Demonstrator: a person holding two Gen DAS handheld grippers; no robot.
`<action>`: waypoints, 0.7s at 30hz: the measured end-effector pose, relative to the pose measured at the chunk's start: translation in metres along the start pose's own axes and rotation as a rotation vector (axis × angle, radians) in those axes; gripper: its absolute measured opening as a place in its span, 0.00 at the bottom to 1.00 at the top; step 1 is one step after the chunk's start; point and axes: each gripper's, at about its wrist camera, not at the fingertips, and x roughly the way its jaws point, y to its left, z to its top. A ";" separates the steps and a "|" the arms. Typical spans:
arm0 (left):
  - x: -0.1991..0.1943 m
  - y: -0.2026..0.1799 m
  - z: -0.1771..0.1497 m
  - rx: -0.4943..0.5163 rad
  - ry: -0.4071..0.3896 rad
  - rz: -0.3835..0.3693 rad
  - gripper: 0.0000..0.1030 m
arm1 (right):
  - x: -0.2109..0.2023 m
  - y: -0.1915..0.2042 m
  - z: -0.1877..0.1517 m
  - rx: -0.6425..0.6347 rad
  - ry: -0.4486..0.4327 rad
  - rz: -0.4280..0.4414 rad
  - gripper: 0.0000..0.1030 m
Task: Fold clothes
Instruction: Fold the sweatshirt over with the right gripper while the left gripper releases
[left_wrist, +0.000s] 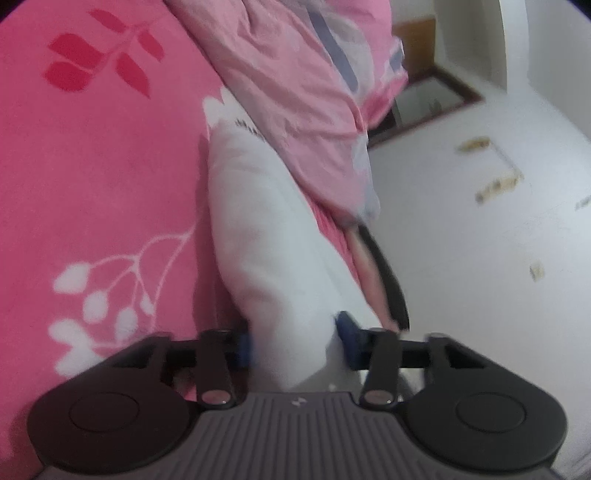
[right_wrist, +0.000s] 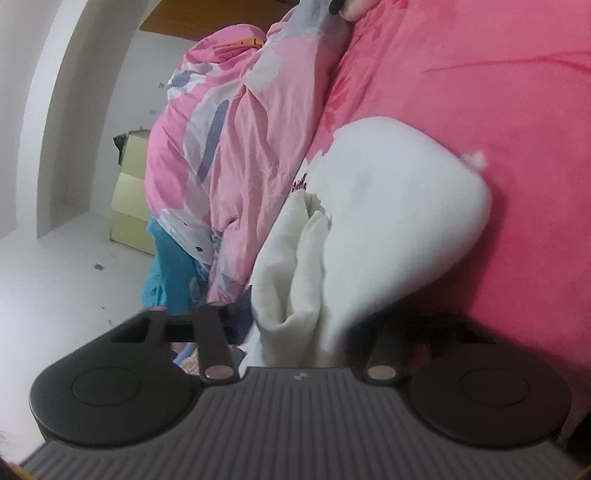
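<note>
Grippers left (left_wrist: 293, 345) and right (right_wrist: 295, 325) both clamp bunched white cloth garment (right_wrist: 388, 206) over pink floral bedspread (left_wrist: 92, 184), crumpled pink patterned quilt (right_wrist: 229, 155) alongside.

Pink bedspread (left_wrist: 92, 184), white floor (left_wrist: 461, 240), perhaps yellow drawers (right_wrist: 129, 210)

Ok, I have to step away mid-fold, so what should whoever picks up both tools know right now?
Left tool: shut on the white garment.
Right tool: the same garment bunches between its fingers; its grip looks shut.
The garment hangs lifted over the pink bedsheet, beside the crumpled pink duvet.
Done: cloth gathered, partly doubled.
Left: lay it flat, finish folding, set it down neatly.
</note>
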 end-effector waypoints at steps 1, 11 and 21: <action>-0.002 0.002 -0.001 -0.015 -0.024 -0.004 0.31 | 0.003 0.001 0.000 -0.002 0.007 0.003 0.29; -0.068 0.009 0.005 0.000 -0.126 0.072 0.25 | 0.019 0.036 -0.031 -0.124 0.133 0.055 0.18; -0.161 0.022 0.007 0.065 -0.142 0.172 0.31 | 0.022 0.055 -0.100 -0.167 0.326 0.130 0.20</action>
